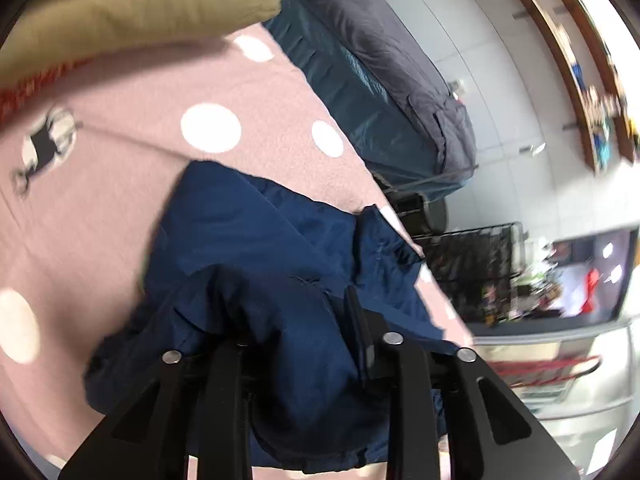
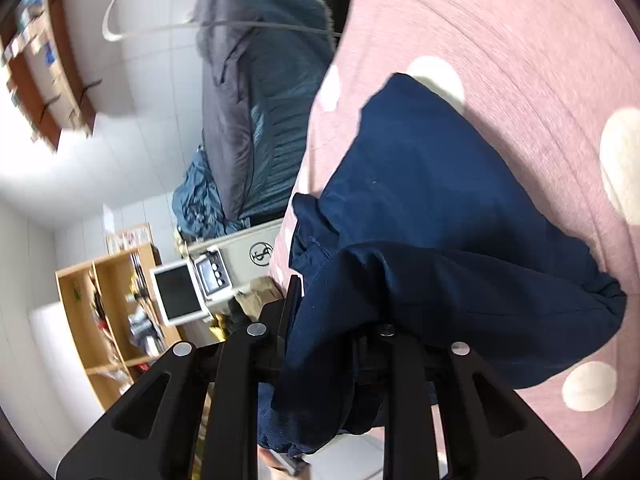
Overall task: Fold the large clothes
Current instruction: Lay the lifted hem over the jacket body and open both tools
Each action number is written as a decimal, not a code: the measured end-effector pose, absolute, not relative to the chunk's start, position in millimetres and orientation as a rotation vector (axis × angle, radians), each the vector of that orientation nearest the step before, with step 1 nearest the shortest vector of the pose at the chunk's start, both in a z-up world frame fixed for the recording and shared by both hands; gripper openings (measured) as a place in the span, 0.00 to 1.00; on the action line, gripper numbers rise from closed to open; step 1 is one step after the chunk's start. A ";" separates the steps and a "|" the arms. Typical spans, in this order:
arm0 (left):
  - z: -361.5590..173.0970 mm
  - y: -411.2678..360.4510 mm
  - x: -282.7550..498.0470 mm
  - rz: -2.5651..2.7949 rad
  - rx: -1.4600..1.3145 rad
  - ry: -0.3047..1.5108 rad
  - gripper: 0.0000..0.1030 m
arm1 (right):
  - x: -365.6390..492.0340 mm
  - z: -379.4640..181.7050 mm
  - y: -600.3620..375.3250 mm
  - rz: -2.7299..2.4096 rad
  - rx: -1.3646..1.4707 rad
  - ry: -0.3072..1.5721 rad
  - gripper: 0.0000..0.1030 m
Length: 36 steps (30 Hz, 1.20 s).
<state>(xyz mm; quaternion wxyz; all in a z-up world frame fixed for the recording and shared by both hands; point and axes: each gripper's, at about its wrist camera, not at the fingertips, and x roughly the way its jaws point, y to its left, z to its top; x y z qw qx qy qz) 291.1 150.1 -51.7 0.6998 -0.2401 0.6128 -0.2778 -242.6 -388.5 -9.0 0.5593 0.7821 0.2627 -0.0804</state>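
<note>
A navy blue garment [image 1: 256, 240] lies bunched on a pink bedspread with white dots [image 1: 120, 160]. My left gripper [image 1: 296, 312] is shut on a fold of the garment; the cloth drapes over its left finger and hides it, only the right finger [image 1: 360, 332] shows. In the right wrist view the same navy garment [image 2: 432, 200] spreads over the pink spread [image 2: 520, 60]. My right gripper [image 2: 336, 312] is shut on its near edge; cloth covers the right finger, the left finger [image 2: 290, 312] shows beside it.
A tan pillow [image 1: 140, 8] lies at the far end of the bed. A second bed with grey and teal bedding [image 1: 380, 92] stands alongside. A black wire rack [image 1: 472, 264], wooden shelves [image 2: 104, 320] and a white device with a screen [image 2: 176, 296] stand on the tiled floor.
</note>
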 end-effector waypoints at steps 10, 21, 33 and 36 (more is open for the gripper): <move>-37.8 181.4 305.9 -0.670 -0.779 1.374 0.54 | -250.6 -2.3 -408.5 -0.013 2.101 0.231 0.70; -26.8 154.5 272.2 -0.537 -0.141 1.225 0.86 | -216.0 37.2 -358.7 -0.410 1.013 1.018 0.70; -89.6 104.2 255.1 -0.555 0.237 1.276 0.78 | -174.1 9.8 -332.5 -0.410 0.634 1.167 0.59; -92.3 78.8 247.7 -0.584 0.415 1.230 0.42 | -156.5 10.5 -315.2 -0.350 0.499 1.233 0.17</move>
